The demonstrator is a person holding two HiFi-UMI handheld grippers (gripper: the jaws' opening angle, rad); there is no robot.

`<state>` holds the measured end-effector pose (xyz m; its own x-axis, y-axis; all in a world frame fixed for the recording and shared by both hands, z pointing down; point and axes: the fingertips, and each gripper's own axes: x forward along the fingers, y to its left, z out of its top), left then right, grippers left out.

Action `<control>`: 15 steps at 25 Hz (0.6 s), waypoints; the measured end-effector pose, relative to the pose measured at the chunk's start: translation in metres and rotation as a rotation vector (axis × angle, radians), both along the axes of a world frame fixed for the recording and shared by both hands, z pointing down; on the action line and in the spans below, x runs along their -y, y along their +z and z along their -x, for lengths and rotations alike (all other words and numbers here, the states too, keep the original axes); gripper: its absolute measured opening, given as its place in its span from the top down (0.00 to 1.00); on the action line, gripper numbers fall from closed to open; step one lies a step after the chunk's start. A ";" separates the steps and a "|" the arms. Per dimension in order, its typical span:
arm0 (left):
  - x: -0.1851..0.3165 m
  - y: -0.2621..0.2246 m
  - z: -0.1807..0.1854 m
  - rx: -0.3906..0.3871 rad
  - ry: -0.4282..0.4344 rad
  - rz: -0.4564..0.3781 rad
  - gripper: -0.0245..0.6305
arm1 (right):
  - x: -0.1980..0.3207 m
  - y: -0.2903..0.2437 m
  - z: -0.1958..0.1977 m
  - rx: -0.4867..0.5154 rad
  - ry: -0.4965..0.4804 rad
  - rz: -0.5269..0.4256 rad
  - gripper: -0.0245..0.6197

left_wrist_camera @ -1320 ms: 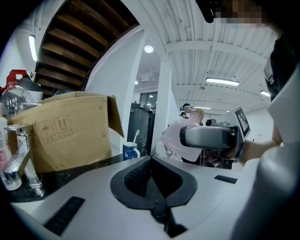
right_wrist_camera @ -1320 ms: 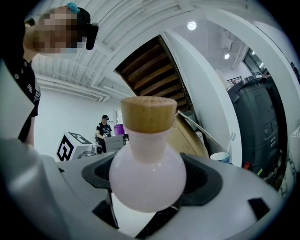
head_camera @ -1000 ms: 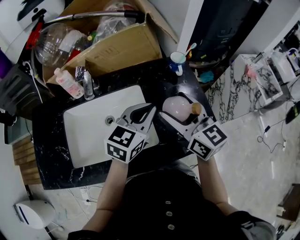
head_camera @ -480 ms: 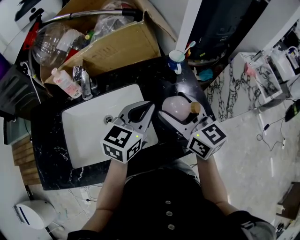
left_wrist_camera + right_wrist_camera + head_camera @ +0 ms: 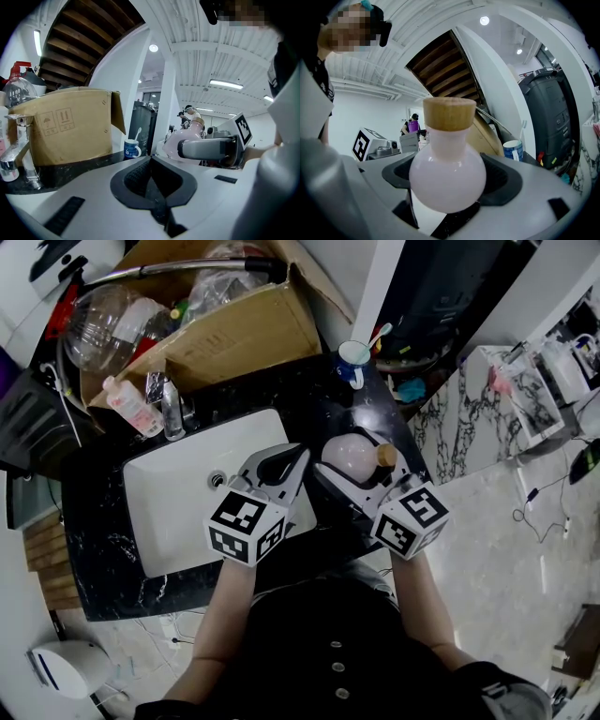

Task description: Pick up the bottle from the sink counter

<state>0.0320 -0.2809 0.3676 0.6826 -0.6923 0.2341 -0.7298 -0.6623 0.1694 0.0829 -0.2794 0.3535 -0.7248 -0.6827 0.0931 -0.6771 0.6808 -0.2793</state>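
A round pale-pink bottle (image 5: 347, 454) with a wooden cap (image 5: 385, 455) sits between the jaws of my right gripper (image 5: 354, 459), which is shut on its belly, over the right part of the black counter (image 5: 98, 521). In the right gripper view the bottle (image 5: 447, 176) fills the middle, cap upward, with the gripper (image 5: 449, 190) pressed to both its sides. I cannot tell whether its base touches the counter. My left gripper (image 5: 284, 465) hangs over the white sink's right edge, shut with nothing in it (image 5: 152, 180). The left gripper view shows the held bottle (image 5: 180, 139) to its right.
A white sink basin (image 5: 178, 498) with a chrome tap (image 5: 172, 411) takes up the counter's middle. Behind it stands a cardboard box (image 5: 246, 334) full of plastic bottles. A blue mug (image 5: 354, 360) with a toothbrush stands at the back right, and a small pink-capped bottle (image 5: 131, 404) at the back left.
My right gripper and the pink bottle have shifted slightly left and away from me. The left gripper has hardly moved.
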 end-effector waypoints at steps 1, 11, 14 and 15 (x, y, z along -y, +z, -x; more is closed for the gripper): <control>0.000 0.000 0.000 -0.001 0.000 0.001 0.93 | 0.000 0.000 0.000 0.000 0.003 0.000 0.33; -0.002 0.002 -0.002 0.012 0.007 0.003 0.93 | 0.002 0.002 -0.002 0.006 0.007 0.003 0.33; -0.002 0.002 -0.004 0.010 0.010 0.005 0.93 | 0.001 0.002 -0.003 0.020 0.003 0.011 0.33; -0.002 0.002 -0.005 0.010 0.012 0.005 0.93 | 0.001 0.002 -0.002 0.021 0.001 0.011 0.33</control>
